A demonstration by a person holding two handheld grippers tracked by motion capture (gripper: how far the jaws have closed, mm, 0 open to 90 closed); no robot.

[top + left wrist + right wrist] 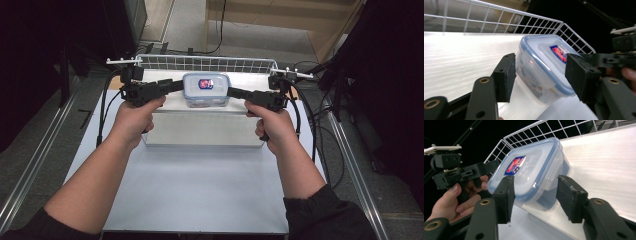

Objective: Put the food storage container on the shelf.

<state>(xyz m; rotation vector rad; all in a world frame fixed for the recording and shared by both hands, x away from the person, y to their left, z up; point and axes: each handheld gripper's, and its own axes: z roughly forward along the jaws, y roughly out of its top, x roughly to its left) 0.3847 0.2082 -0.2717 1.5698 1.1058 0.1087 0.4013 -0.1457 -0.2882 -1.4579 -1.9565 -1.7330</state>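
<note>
Two claws apart | left claw [539, 75], right claw [534, 197] flank container [206, 89] | left hand [454, 200]

Before me lies a pale bench [200, 190], bare across its near half. On it stands a low white platform [200, 131], and a white wire rack [210, 63] runs along its far edge. Black cables [327, 150] trail over the grey floor [30, 145] beside the bench.
</note>
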